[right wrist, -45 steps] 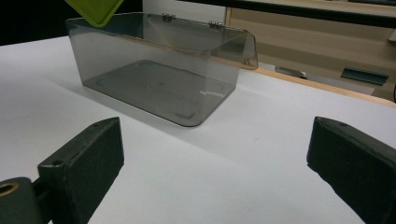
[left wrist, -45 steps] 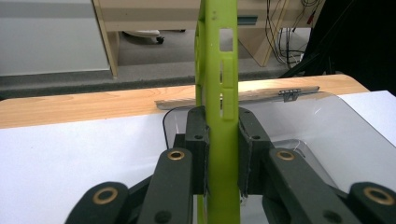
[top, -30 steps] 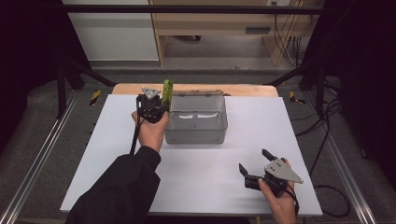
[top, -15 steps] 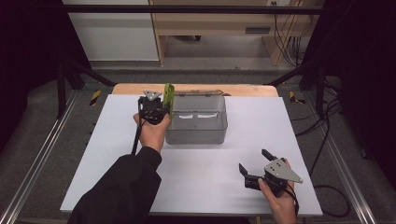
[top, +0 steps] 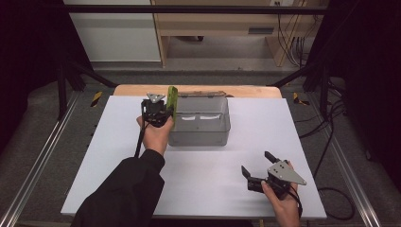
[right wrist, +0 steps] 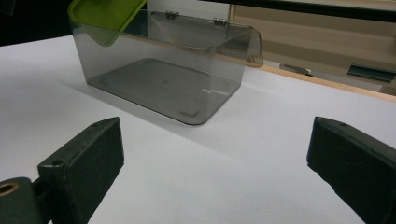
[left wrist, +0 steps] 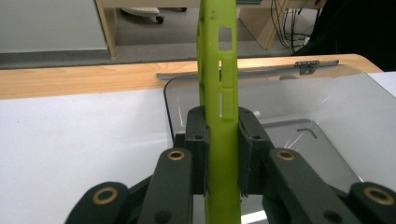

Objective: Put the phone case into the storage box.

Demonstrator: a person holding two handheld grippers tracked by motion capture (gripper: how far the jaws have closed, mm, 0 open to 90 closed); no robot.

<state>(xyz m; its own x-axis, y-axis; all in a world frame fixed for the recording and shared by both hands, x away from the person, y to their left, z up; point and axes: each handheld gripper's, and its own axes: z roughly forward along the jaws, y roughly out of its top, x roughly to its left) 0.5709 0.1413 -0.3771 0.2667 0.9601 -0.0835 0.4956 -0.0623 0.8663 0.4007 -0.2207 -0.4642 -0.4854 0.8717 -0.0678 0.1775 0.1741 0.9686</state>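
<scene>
White table (top: 118, 156) brightly lit from above, surroundings left dark; soft shadows cast near the clear box (right wrist: 163, 79); small glare streaks seen on its walls; nearest jaws blurred in both gripper views

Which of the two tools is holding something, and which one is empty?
The left tool holds the green phone case on edge, its jaws closed on it beside the clear box. The right tool is open and empty, over the white table.

Matt green plastic case (left wrist: 219, 93); glossy clear plastic box (top: 201, 124).
</scene>
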